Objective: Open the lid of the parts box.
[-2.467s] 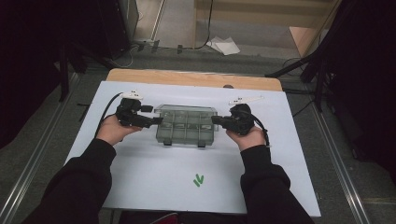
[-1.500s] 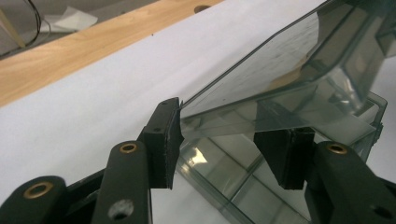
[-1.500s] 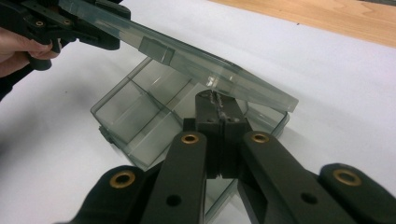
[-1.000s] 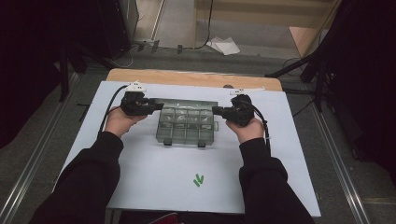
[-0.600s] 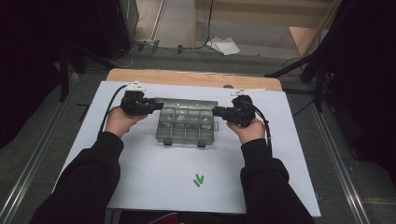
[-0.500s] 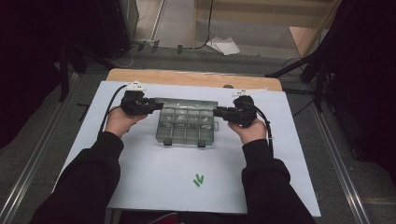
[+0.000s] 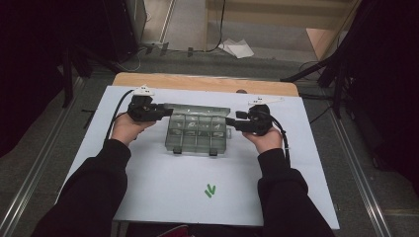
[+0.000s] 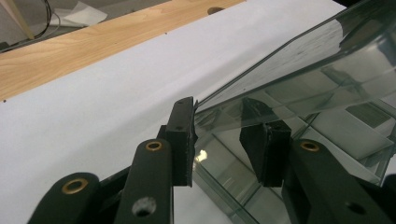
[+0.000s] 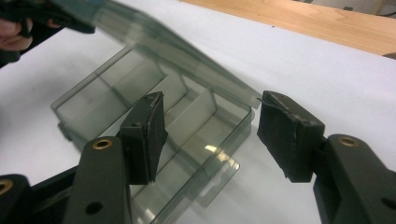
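A clear plastic compartment box (image 7: 197, 136) lies on the white sheet (image 7: 163, 187). Its hinged lid (image 7: 197, 109) is tilted up off the base. My left gripper (image 7: 168, 112) is at the box's left end, shut on the lid's corner (image 8: 317, 60) with one jaw on each side of the lid's rim (image 8: 224, 135). At the box's right end my right gripper (image 7: 230, 121) is open; its jaws straddle the base's corner (image 9: 210, 126) without touching it. In the right gripper view the raised lid (image 9: 154, 37) slopes up over the compartments (image 9: 116, 93).
A green mark (image 7: 210, 190) is on the sheet in front of the box. A bare wooden strip of table (image 7: 205, 81) runs behind the sheet. Crumpled paper (image 7: 238, 48) and cables lie on the floor beyond.
Both grippers moved slightly toward the far side with the box. Over the last second the lid has tilted up at the left gripper's end, and the right gripper stayed beside the box.
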A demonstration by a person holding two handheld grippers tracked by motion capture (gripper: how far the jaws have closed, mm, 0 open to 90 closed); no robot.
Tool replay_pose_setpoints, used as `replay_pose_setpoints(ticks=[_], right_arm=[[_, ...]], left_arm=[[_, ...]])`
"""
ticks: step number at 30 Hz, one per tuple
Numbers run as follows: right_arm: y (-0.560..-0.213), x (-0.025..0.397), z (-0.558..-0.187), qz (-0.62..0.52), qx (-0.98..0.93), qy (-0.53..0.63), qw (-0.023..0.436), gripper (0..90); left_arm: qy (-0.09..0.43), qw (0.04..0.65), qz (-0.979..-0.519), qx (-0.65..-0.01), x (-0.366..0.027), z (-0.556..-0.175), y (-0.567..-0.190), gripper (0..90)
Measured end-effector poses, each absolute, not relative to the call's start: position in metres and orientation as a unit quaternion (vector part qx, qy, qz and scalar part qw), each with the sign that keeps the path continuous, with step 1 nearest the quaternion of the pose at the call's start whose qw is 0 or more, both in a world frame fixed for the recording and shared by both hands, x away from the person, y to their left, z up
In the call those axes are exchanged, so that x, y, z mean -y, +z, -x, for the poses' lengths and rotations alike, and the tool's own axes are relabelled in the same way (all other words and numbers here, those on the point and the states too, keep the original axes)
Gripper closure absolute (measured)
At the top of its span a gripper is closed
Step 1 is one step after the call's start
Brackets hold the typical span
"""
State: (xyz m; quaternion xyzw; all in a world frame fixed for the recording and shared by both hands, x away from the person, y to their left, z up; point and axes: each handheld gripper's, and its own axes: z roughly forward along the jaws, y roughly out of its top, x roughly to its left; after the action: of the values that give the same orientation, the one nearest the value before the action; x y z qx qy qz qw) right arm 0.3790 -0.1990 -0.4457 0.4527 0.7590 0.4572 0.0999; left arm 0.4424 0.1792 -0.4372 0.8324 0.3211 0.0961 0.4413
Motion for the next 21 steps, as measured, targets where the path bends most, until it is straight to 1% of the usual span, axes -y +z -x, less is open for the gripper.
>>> replay_pose_setpoints(ticks=[7, 11, 17, 21], right_arm=[[-0.452, 0.193, -0.386, -0.440, -0.765, 0.452, 0.128, 47.6], [-0.453, 0.190, -0.390, -0.436, -0.761, 0.461, 0.135, 50.6], [-0.452, 0.185, -0.399, -0.428, -0.763, 0.467, 0.128, 56.0], [-0.451, 0.181, -0.401, -0.422, -0.763, 0.468, 0.144, 57.7]], left_arm=[[0.093, 0.441, -0.831, -0.325, -0.179, -0.443, -0.437, 63.9], [0.091, 0.439, -0.832, -0.325, -0.179, -0.444, -0.436, 63.9], [0.089, 0.445, -0.828, -0.328, -0.179, -0.446, -0.438, 63.9], [0.089, 0.448, -0.825, -0.333, -0.178, -0.448, -0.439, 63.9]])
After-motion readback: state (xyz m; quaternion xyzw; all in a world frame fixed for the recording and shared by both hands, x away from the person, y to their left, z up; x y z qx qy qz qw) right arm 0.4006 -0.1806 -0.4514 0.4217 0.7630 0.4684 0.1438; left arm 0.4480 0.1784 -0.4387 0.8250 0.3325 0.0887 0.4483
